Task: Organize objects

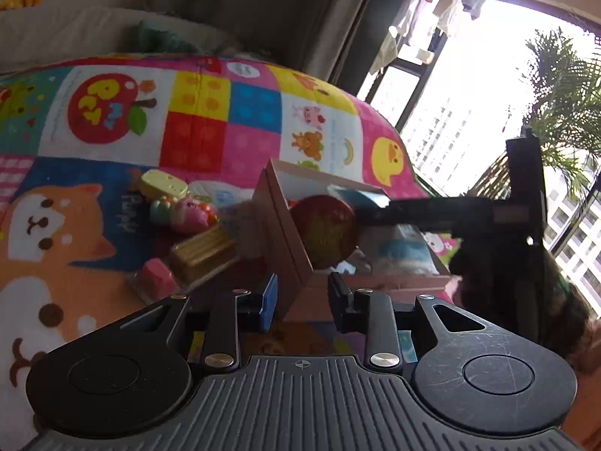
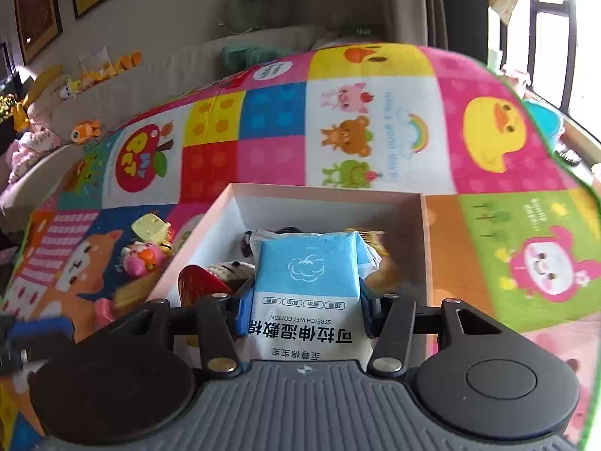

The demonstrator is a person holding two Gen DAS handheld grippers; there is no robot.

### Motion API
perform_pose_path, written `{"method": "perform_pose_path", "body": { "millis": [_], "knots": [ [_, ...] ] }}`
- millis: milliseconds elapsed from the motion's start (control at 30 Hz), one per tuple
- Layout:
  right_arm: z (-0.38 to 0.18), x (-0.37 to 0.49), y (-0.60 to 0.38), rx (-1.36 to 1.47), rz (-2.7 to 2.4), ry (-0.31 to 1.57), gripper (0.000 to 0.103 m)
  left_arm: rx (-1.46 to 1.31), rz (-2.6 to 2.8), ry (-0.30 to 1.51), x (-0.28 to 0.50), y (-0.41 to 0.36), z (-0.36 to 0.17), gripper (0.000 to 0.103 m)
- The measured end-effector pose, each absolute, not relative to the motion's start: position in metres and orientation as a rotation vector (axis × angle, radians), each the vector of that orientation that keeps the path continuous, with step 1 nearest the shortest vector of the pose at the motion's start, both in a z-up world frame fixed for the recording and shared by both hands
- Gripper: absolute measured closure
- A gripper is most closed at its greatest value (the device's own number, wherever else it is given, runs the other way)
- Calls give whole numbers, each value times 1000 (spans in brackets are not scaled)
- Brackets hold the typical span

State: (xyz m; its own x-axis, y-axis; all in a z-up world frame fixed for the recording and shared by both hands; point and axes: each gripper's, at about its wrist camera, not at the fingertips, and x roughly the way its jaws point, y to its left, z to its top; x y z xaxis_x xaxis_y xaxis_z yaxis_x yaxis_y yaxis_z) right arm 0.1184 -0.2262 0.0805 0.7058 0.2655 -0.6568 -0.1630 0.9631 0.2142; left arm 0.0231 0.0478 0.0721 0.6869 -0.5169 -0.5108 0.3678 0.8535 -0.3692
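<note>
Across the lower middle of the right wrist view, the right gripper (image 2: 300, 310) pinches a blue-and-white plastic pack of wet cotton wipes (image 2: 306, 282) between its blue-padded fingers (image 2: 243, 314), the pack's printed label running back toward the camera. The pack hangs over the open pink cardboard box with a white inside (image 2: 323, 189), which fills the centre of that frame and rests on a bright patchwork play mat printed with cartoon animals (image 2: 413, 112). Inside the box, at lower left of the pack, sit a round red item (image 2: 197, 282) and a striped knitted toy (image 2: 234, 268); other contents behind the pack are too hidden to tell.

Left of the box on the mat lies a cluster of small toys: a pale yellow cheese-shaped block (image 2: 150, 227), a pink pig figure (image 2: 141, 259) and a tan waffle-like piece (image 1: 201, 250).

Low in the left wrist view, the left gripper (image 1: 302, 306) has its jaws a little apart and holding nothing, the near corner of the box showing beyond the gap between them. The right gripper's dark finger reaches into the box from the right of that frame.
</note>
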Motion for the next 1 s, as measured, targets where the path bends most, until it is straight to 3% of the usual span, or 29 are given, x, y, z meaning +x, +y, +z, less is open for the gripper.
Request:
{"method": "perform_pose_path", "body": {
  "millis": [167, 533, 833, 1000],
  "knots": [
    [62, 140, -228, 186, 191, 803, 53, -198, -476, 637, 2, 58, 62, 71],
    [56, 110, -217, -19, 186, 802, 49, -229, -426, 704, -17, 75, 38, 71],
    [99, 20, -207, -112, 262, 610, 27, -263, -309, 738, -20, 99, 30, 71],
    [86, -36, -161, -139, 568, 712, 20, -281, -282, 735, -16, 96, 32, 71]
  ]
}}
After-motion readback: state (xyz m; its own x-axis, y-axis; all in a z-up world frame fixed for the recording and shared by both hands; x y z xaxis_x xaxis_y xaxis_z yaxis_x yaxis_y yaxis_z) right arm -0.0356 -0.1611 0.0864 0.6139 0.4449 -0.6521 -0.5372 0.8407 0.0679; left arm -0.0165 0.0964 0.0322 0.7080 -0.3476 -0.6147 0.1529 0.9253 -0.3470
